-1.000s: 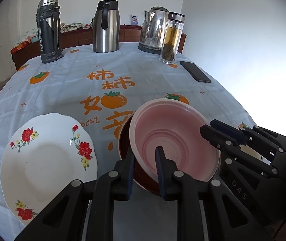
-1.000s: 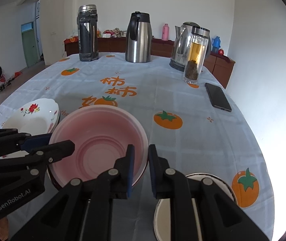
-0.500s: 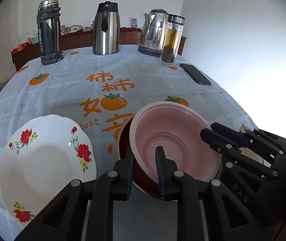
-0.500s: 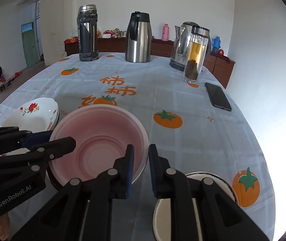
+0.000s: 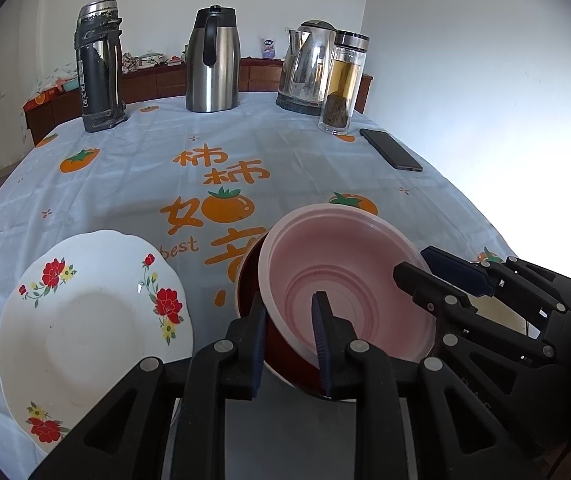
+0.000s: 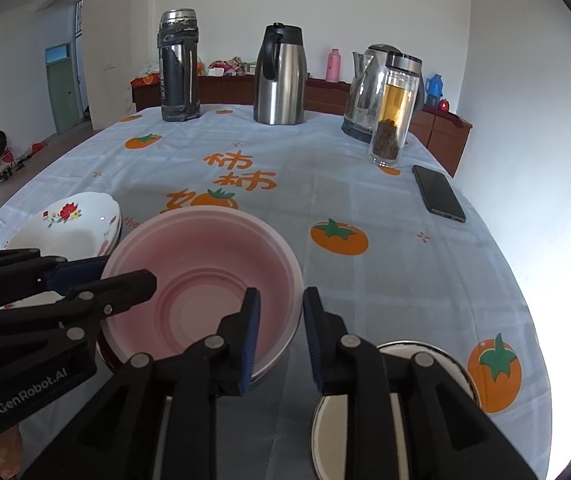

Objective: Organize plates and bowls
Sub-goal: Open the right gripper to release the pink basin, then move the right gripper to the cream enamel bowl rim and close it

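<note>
Pale pink plastic bowl [image 5: 345, 292] sits tilted inside dark red bowl [image 5: 247, 284] at table's near edge. Left gripper [image 5: 290, 330] fingers pinch both rims; right gripper [image 6: 279, 334] fingers clamp the pink rim. White floral plate [image 5: 85, 320] beside, left; enamel dish [image 6: 451, 364] right.

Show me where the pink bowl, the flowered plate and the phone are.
pink bowl [image 5: 349, 276]: left wrist view, inner wall.
flowered plate [image 5: 85, 336]: left wrist view, white centre.
phone [image 6: 439, 193]: right wrist view, dark screen.
</note>
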`<state>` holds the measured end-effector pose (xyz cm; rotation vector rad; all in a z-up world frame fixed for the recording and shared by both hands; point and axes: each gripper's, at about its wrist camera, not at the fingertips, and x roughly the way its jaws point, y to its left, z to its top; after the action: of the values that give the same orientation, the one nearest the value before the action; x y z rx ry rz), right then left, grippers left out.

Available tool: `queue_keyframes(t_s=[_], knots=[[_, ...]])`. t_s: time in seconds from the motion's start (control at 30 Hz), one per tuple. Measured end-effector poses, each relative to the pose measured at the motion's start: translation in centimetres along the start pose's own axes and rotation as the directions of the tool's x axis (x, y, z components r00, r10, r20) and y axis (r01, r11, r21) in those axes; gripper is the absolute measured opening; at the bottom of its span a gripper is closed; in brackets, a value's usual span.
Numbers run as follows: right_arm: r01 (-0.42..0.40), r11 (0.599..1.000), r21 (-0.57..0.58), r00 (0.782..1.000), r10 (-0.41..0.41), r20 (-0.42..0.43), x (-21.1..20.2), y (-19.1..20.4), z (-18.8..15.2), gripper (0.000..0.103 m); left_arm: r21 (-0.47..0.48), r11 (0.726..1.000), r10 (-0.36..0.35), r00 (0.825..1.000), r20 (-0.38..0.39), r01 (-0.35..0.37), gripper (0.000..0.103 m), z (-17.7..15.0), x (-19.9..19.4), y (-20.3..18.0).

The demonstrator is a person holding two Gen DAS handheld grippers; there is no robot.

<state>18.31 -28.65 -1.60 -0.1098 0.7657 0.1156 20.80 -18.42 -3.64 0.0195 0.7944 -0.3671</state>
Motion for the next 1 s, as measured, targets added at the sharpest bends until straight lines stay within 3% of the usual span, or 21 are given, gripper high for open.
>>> queue_keyframes(t_s=[0.07,0.17,0.33,0.6,0.63,0.7,0.77,1.0], knots=[[0.000,1.000,0.001,1.000,0.000,0.001,0.0,0.0,0.0,0.023,0.006,1.000,0.003,1.000,0.003,-0.003,0.027,0.0,0.0,-0.1],[-0.003,1.000,0.004,1.000,0.003,0.004,0.0,0.0,0.0,0.025,0.008,1.000,-0.029,1.000,0.009,0.029,0.041,-0.1,-0.2,-0.3],[-0.011,1.000,0.017,1.000,0.011,0.004,0.0,-0.1,-0.3,0.024,0.015,0.999,-0.030,0.999,0.011,0.030,0.044,-0.1,-0.1,-0.4],[-0.005,0.999,0.047,0.999,0.003,0.035,-0.7,-0.7,-0.4,0.042,0.001,0.999,-0.032,0.999,0.044,0.032,0.053,-0.1,-1.0,-0.2],[-0.003,0.999,0.053,0.999,0.001,0.039,-0.9,-0.8,-0.4,0.045,-0.004,1.000,-0.028,0.999,0.047,0.028,0.055,-0.1,-1.2,-0.1],[0.001,0.998,0.059,0.999,-0.003,0.044,-1.2,-1.0,-0.6,0.047,-0.015,1.000,0.002,0.998,0.056,-0.001,0.070,-0.2,-1.5,0.1],[-0.003,0.998,0.066,0.999,-0.001,0.048,-1.5,-1.1,-0.8,0.054,-0.031,1.000,-0.002,0.998,0.064,0.004,0.072,-0.2,-1.7,0.4],[-0.016,0.998,0.066,0.998,0.012,0.066,-2.7,-1.1,-1.2,0.061,-0.049,0.999,-0.008,0.998,0.059,0.011,0.072,-0.1,-2.1,0.8]])
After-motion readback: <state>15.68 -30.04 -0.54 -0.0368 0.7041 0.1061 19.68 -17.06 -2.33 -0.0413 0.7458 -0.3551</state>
